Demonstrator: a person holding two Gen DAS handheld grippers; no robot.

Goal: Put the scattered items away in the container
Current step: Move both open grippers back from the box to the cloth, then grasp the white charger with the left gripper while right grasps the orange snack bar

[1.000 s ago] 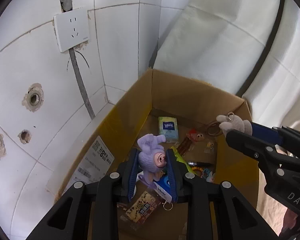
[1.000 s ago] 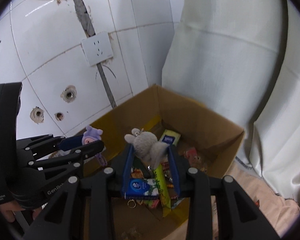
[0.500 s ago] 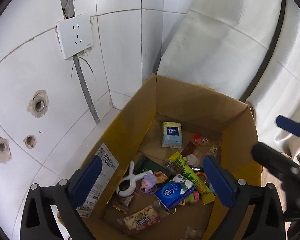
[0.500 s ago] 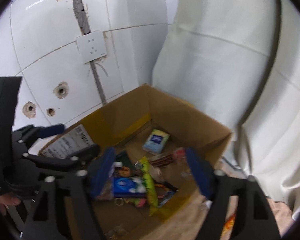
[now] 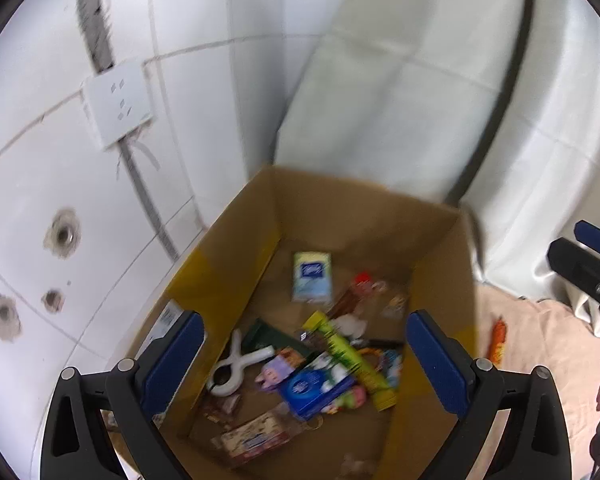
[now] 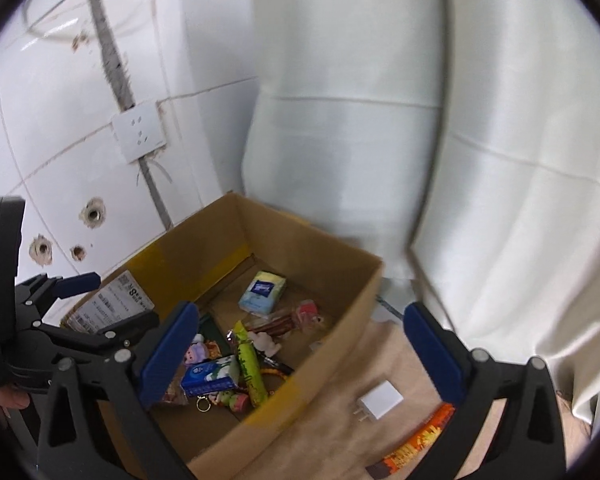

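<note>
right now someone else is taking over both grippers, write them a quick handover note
Left gripper: open, nothing between the fingers, over the cardboard box.
Right gripper: jaws opening, nothing between them, above the box's near edge.
Done: purple plush, grey plush, tissue pack, white clip and snack packets lie in the box.
Left: white charger and orange snack bar lie on the beige cloth outside the box.

Both toys were released into the cardboard box (image 5: 440,240); the purple plush (image 5: 276,370) was left inside, fingers spread wide.
</note>
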